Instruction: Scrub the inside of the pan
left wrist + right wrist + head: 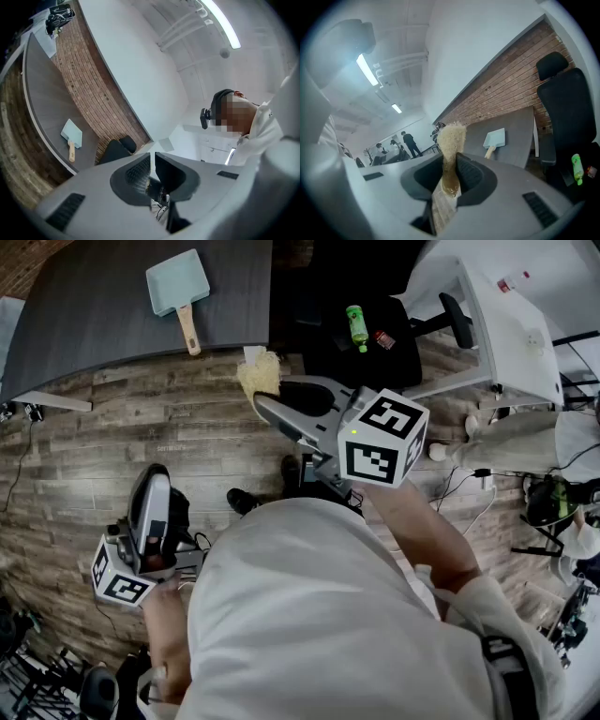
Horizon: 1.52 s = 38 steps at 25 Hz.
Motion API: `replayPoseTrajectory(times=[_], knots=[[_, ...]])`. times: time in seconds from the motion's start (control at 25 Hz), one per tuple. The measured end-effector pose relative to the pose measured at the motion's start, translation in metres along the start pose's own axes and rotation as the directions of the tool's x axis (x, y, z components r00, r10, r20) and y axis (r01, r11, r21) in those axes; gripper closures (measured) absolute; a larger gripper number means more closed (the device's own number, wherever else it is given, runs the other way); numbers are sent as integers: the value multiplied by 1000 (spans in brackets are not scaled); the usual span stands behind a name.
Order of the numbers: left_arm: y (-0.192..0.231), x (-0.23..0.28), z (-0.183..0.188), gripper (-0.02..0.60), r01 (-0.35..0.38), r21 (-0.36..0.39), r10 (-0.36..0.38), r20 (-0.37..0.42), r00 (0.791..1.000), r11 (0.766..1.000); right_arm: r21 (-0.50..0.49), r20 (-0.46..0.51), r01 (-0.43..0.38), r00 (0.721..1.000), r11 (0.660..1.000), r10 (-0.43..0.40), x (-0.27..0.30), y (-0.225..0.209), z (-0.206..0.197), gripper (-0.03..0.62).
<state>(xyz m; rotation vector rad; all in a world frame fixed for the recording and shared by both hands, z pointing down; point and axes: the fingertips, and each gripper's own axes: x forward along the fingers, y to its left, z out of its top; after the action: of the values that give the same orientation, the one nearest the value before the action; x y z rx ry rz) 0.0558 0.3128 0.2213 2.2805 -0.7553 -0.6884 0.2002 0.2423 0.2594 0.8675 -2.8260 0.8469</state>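
The pan (178, 285) is pale blue and square with a wooden handle. It lies on the dark grey table (94, 315) at the top left, far from both grippers. My right gripper (269, 393) is held over the wooden floor short of the table, shut on a pale yellow fibrous scrubber (260, 374). In the right gripper view the scrubber (451, 140) sticks up out of the right gripper (451, 176), with the pan (494, 139) beyond it. My left gripper (153, 486) hangs low at the left, shut and empty. The left gripper (152, 171) shows only a thin slit; the pan (71, 136) is far off.
A black office chair (361, 334) stands right of the table with a green bottle (356, 326) and a small red item (383, 338) on its seat. A white table (511, 324) stands at the far right. Cables and gear lie on the floor at the lower left and right.
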Motion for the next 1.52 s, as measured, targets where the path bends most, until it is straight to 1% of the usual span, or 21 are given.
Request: replayPoseTrajectory(times=[0.44, 0.72, 0.84, 1.04, 1.16, 1.28, 1.52], knots=[[-6, 0, -5, 543, -7, 10, 7, 2, 1000, 1000, -13, -17, -13, 1000, 1000, 13, -4, 0, -3, 508], [-8, -4, -11, 543, -27, 31, 27, 18, 999, 999, -40, -32, -40, 999, 998, 38, -2, 1, -7, 508], [-4, -8, -9, 543, -43, 33, 42, 26, 999, 999, -27, -46, -37, 998, 999, 36, 7, -2, -11, 508], [2, -8, -9, 543, -64, 15, 64, 32, 997, 998, 24, -48, -22, 999, 999, 24, 8, -12, -11, 507], [9, -2, -6, 543, -89, 20, 88, 42, 995, 996, 37, -57, -44, 997, 998, 46, 17, -21, -6, 507], [13, 12, -12, 543, -110, 18, 109, 46, 993, 994, 54, -71, -58, 996, 997, 62, 15, -36, -4, 507], [6, 22, -23, 543, -132, 22, 130, 60, 990, 991, 73, -101, -65, 992, 995, 72, 4, -50, -12, 507]])
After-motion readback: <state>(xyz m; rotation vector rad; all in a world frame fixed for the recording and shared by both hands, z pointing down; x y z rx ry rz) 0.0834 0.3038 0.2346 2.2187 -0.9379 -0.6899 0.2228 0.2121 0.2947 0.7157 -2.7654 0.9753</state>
